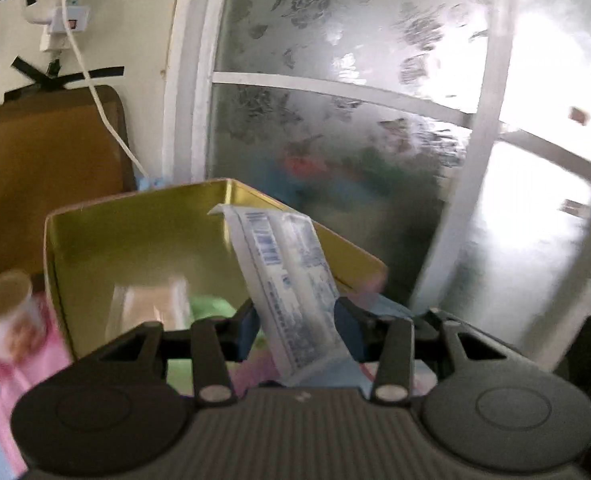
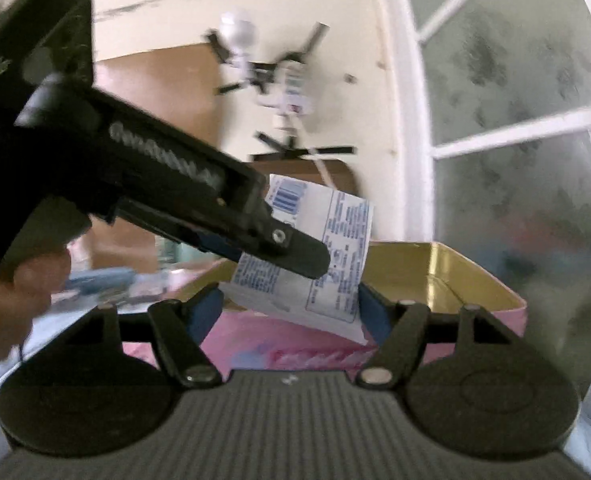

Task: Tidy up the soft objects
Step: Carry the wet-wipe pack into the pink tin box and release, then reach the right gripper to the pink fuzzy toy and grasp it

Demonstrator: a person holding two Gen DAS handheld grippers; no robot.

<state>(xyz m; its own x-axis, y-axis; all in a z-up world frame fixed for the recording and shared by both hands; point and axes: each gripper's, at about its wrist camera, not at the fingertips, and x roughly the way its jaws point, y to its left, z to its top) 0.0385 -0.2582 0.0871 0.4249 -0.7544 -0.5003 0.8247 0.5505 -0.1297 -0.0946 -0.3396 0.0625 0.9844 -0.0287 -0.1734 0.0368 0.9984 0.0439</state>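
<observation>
The left gripper (image 1: 295,322) is clamped on a white soft packet (image 1: 285,276) printed with blue text and a barcode, its blue pads pressing the packet's two sides while the packet sticks up and leans away over the open gold tin (image 1: 135,240). From the right wrist view the same packet (image 2: 335,256) shows between the left gripper (image 2: 295,252), which reaches in from the left held by the person's hand (image 2: 11,312), and the right gripper (image 2: 291,312), whose blue fingers (image 2: 205,314) stand spread wide on either side of the packet's lower edge; I cannot tell whether they touch it. The tin (image 2: 447,276) has a shiny gold inside and a pink outer wall, and it sits close to a frosted patterned window (image 1: 375,80) with a white frame. Inside the tin something green (image 1: 211,308) lies at the bottom. A paper cup (image 1: 7,316) stands just left of the tin on pink cloth (image 1: 39,360). Behind, a brown board (image 1: 47,168) leans against the cream wall, where a white cable (image 1: 95,92) hangs from a taped-up power strip (image 1: 65,20).
</observation>
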